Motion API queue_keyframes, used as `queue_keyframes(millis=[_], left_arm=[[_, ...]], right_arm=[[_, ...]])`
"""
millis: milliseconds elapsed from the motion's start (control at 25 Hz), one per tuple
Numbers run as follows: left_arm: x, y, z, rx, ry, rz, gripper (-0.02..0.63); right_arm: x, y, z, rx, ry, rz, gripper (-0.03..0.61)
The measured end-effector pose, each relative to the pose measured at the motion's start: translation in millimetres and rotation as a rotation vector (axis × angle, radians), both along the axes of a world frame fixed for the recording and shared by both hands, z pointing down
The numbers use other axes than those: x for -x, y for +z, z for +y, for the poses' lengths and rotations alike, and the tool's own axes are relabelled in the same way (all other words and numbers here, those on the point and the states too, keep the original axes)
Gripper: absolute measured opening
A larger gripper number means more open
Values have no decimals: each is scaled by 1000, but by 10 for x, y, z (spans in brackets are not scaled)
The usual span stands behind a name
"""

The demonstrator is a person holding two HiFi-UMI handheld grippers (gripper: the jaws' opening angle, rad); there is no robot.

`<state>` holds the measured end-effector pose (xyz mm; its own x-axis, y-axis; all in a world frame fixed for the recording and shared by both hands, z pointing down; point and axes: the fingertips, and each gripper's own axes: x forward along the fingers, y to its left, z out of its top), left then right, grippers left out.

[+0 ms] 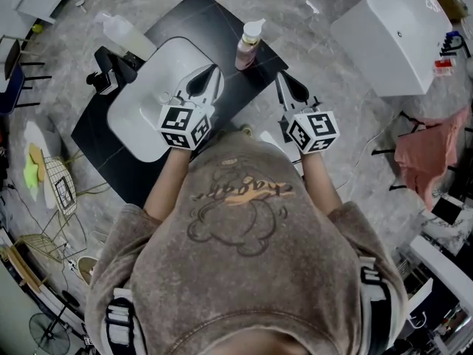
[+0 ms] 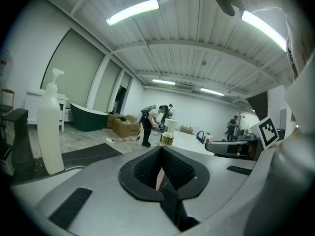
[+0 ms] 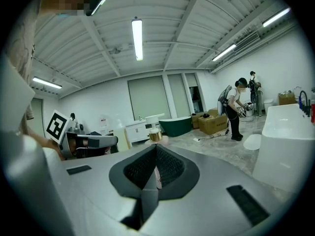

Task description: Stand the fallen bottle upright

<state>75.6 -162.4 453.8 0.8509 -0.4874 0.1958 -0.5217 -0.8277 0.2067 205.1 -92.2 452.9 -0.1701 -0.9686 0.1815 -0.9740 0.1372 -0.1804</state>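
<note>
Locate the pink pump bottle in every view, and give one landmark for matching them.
Head view: pink pump bottle, upright at top centre.
Left gripper view: centre, just above the jaws.
Right gripper view: centre, just above the jaws.
Landmark: the white bottle is left of it in all three.

In front of me the black bench [image 1: 229,21] carries a white basin [image 1: 140,117], a black tap [image 1: 111,69] beside it, a pale pump bottle [image 1: 124,34] at its left edge and a pink pump bottle [image 1: 248,46] upright at the far edge.
</note>
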Motion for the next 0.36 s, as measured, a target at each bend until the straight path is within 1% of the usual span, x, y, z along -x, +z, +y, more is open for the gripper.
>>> queue_keyframes(millis=[360], left_arm=[[-11,34,-8,8,0,-6,18]], right_arm=[[15,25,-7,8,-1,-5,2]])
